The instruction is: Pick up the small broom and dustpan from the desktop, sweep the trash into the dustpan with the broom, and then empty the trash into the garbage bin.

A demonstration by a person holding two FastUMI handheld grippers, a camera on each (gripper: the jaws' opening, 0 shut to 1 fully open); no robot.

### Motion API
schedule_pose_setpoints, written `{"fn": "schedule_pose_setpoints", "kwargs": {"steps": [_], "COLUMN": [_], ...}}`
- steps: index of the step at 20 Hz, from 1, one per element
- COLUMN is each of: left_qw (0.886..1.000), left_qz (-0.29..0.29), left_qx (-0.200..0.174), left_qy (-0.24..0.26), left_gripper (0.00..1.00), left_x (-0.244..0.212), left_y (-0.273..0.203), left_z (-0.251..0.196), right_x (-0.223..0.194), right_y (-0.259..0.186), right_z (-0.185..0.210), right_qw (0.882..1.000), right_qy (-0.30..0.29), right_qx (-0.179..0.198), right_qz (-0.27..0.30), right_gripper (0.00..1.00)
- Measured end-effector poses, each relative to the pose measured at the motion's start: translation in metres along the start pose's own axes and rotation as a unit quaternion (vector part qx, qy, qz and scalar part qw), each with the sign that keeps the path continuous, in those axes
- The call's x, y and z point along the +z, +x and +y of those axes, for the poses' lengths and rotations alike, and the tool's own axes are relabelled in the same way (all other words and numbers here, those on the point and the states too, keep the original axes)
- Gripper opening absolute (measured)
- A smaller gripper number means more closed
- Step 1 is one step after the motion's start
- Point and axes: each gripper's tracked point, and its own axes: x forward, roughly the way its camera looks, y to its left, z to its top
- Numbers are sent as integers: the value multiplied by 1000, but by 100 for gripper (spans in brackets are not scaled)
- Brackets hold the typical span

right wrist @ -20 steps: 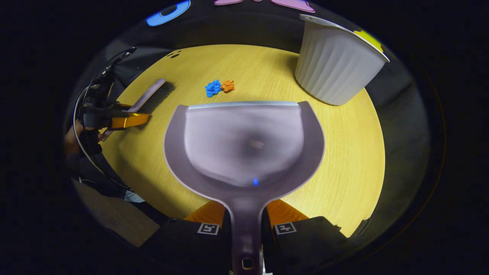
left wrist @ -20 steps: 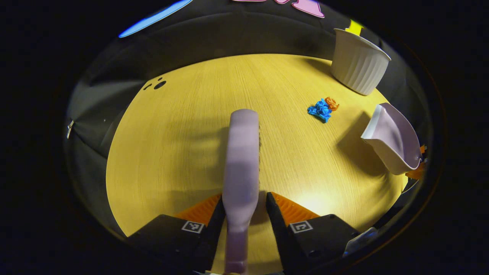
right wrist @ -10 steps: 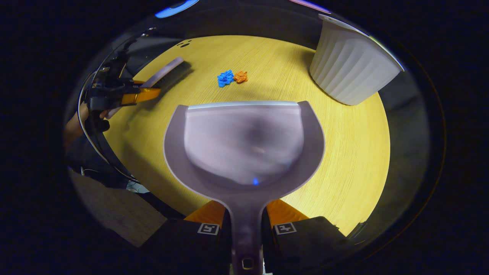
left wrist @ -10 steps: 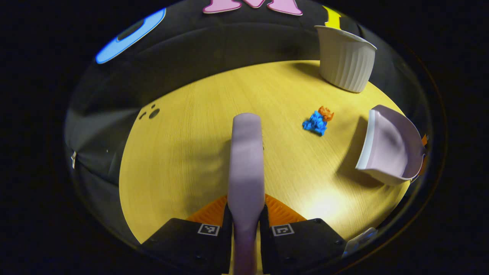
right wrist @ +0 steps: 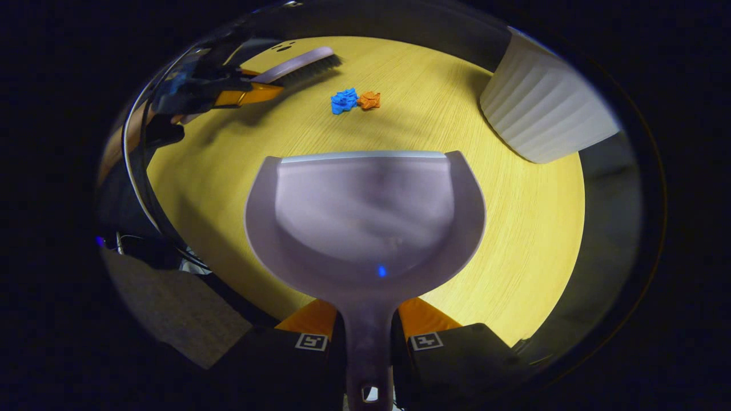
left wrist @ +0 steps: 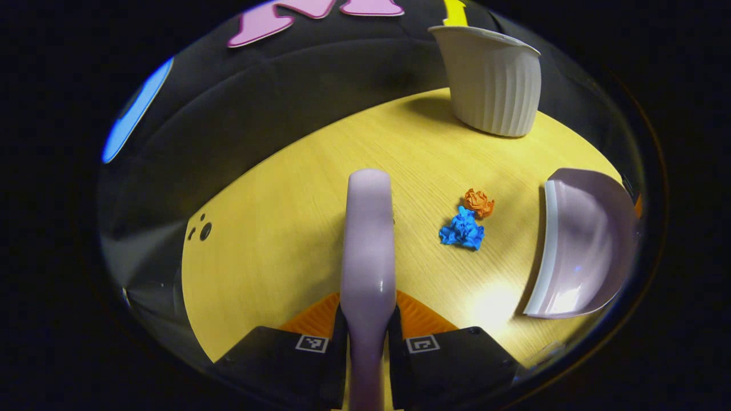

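In the left gripper view a yellow wood-grain tabletop (left wrist: 297, 228) runs back to the black cloth wall, with a white ribbed garbage bin (left wrist: 491, 85) at the far right. The left gripper (left wrist: 367, 319) pinches the lilac broom (left wrist: 368, 240) by its handle, the head reaching forward; crumpled blue paper (left wrist: 461, 229) and orange paper (left wrist: 478, 202) lie right of it, touching, with the dustpan (left wrist: 582, 251) farther right. In the right gripper view the right gripper (right wrist: 368, 331) clamps the dustpan's (right wrist: 365, 211) handle, its lip facing the blue scrap (right wrist: 344, 101) and orange scrap (right wrist: 370, 100) well beyond. The broom (right wrist: 302, 61) hovers at far left, the bin (right wrist: 542, 114) at far right. Square coded markers sit on both grippers; no readable writing.
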Motion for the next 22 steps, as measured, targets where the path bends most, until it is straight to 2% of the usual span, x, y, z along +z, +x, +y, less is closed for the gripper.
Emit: {"fn": "schedule_pose_setpoints", "kwargs": {"steps": [1, 2, 5, 6, 7, 8, 9, 10, 12, 13, 15, 17, 19, 20, 21, 22], "left_qw": [1000, 999, 996, 995, 994, 992, 990, 988, 982, 979, 967, 948, 928, 922, 920, 921], "left_qz": [2, 5, 8, 3, 1, 1, 0, 4, 8, 14, 43, 67, 94, 103, 106, 110], "left_qx": [-7, -15, -32, -40, -48, -60, -74, -90, -128, -154, -229, -303, -358, -373, -377, -373], "left_qy": [20, 38, 78, 89, 99, 108, 118, 126, 135, 133, 105, 71, 35, 16, 2, -11], "left_gripper": [33, 33, 35, 35, 33, 36, 33, 36, 35, 33, 35, 35, 35, 35, 35, 35], "left_x": [5, 8, 17, 22, 25, 27, 28, 27, 27, 26, 16, 14, 8, 7, 9, 11], "left_y": [7, 13, 25, 28, 26, 27, 26, 25, 19, 13, -11, -43, -67, -73, -77, -81], "left_z": [-3, -6, -14, -19, -24, -31, -39, -50, -71, -87, -122, -149, -173, -182, -183, -179], "right_x": [1, 0, 1, 0, 1, 1, 2, -1, 0, 1, 0, 0, 1, 3, 8, 11], "right_y": [2, 4, 4, 4, 5, 5, 5, 5, 5, 5, 6, 8, 12, 13, 13, 16], "right_z": [-1, -2, -5, -5, -4, -5, -4, -5, -5, -4, -4, -4, -5, -5, -4, -2], "right_qw": [1000, 1000, 1000, 1000, 1000, 1000, 1000, 1000, 1000, 1000, 1000, 1000, 1000, 1000, 1000, 999], "right_qy": [-1, -3, -4, -5, -6, -8, -11, -12, -12, -14, -14, -12, -11, -10, -9, -4], "right_qx": [0, 0, 0, -1, -2, -3, -4, -3, 1, 1, 2, 3, 2, 2, 1, 0], "right_qz": [2, 2, 2, 3, 2, 2, 2, 1, -1, -3, -8, -15, -22, -25, -30, -34], "right_gripper": [33, 38, 37, 42, 40, 37, 38, 38, 38, 37, 38, 37, 34, 34, 42, 37]}}
